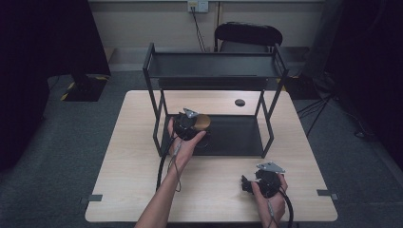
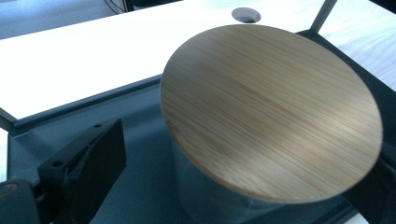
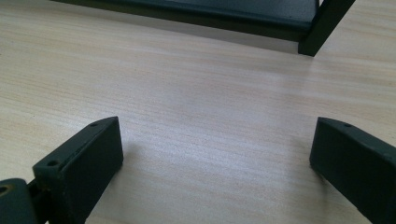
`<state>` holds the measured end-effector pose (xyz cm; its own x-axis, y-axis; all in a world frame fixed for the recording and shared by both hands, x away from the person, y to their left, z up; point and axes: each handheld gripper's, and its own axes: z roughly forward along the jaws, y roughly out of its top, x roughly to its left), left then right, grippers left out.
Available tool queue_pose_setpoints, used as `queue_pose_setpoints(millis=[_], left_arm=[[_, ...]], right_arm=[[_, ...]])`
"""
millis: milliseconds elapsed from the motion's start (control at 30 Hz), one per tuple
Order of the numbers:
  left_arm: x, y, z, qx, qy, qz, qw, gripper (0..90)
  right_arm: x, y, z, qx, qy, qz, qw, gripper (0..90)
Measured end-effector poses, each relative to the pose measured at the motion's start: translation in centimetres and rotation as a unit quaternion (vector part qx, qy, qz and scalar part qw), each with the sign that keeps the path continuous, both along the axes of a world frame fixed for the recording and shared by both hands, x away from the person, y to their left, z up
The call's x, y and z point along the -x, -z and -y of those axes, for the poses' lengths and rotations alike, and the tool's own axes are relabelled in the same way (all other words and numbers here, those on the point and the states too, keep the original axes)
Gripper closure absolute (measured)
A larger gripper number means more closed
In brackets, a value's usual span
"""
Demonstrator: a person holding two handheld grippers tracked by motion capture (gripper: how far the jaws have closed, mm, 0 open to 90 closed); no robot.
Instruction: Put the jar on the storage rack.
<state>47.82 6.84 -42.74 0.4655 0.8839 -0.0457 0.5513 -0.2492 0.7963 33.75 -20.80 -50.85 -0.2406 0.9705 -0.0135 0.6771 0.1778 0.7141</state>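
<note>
A jar with a round bamboo lid (image 1: 203,122) (image 2: 271,112) stands on the lower shelf (image 1: 237,135) of a black metal rack, near its left end. My left gripper (image 1: 190,124) (image 2: 243,154) is open, with one jaw on each side of the jar. A clear gap separates the left jaw from the jar's pale body (image 2: 205,196); the right jaw is mostly hidden behind the lid. My right gripper (image 1: 244,183) (image 3: 215,135) is open just above bare table at the front right, nothing between its jaws.
The rack's upper shelf (image 1: 214,64) overhangs the jar. The rack's front edge and a leg (image 3: 327,23) stand just beyond my right gripper. A cable hole (image 1: 240,102) (image 2: 246,15) lies behind the rack. A chair (image 1: 247,35) stands past the light wooden table (image 1: 138,166).
</note>
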Motion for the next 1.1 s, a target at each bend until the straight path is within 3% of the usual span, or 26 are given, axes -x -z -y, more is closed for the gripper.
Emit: queue_pose_setpoints(millis=[533,1100], left_arm=[[1.3,-0.9,-0.9,0.011,0.0,0.021,0.9997,3.5],[2.7,-1.7,-1.3,0.026,0.009,0.028,0.9992,3.4]], right_arm=[[-0.1,0.0,-0.1,-0.002,-0.003,-0.004,1.0,0.0],[-0.1,0.0,-0.1,0.0,-0.001,-0.004,1.0,0.0]])
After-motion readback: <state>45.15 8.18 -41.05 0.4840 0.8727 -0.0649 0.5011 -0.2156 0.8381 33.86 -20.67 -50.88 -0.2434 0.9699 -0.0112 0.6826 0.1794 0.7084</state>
